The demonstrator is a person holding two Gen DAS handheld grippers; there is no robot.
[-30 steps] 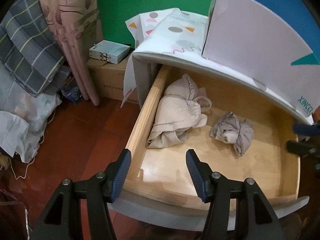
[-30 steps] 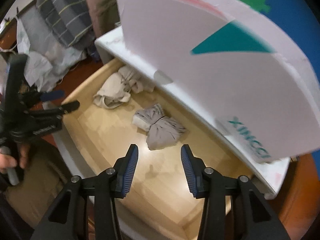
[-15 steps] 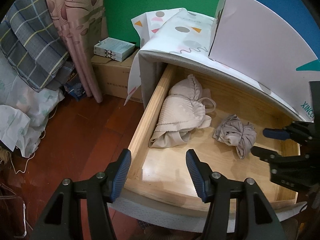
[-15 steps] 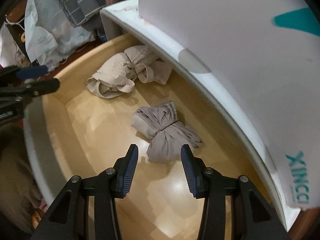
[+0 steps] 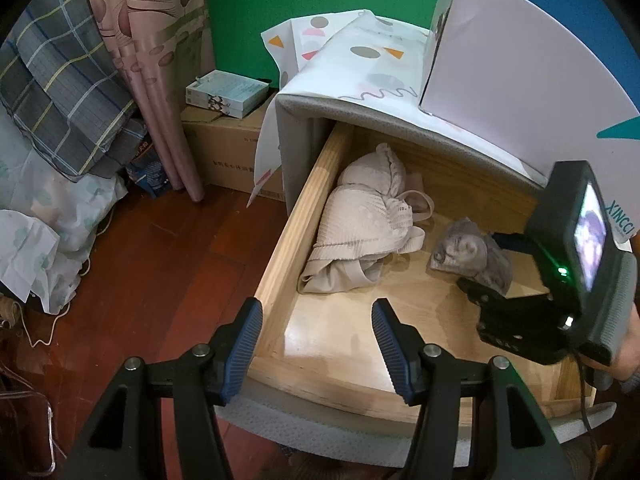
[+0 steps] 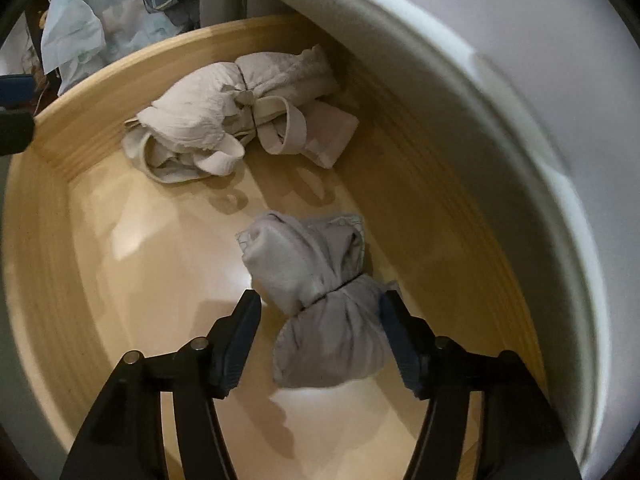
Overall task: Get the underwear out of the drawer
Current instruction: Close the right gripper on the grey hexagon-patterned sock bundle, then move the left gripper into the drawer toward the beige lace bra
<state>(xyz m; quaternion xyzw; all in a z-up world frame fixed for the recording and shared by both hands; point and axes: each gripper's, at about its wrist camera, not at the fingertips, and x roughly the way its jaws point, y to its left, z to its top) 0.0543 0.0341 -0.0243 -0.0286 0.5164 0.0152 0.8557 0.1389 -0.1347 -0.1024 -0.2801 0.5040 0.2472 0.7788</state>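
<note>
Plainly the thing to lift is the grey underwear (image 6: 316, 300), a rolled bundle cinched at its waist by a thin dark band, lying on the pale floor of the wooden drawer (image 6: 120, 264) at centre and lower centre of the right wrist view. The right gripper (image 6: 318, 338) has its jaws opening around it: the lower half of the bundle sits between the two fingers, the right pad just at the cloth's edge and the left pad apart from it, so nothing is pinched yet. As a judgement, the bundle looks light, soft and squashy, not slippery and not fragile; loose folds would slide and pull out of a shallow pinch, so the firmest hold should be across the banded waist, where the cloth is bunched tight and the roll would come up whole. In the left wrist view the same bundle shows at right of centre, partly behind the right gripper's body, while a cream bra (image 5: 368, 224) lies apart from it toward the drawer's left wall. The left gripper (image 5: 316, 344) hangs over the drawer's near left corner at the bottom of that view, fingers parted and empty.
</note>
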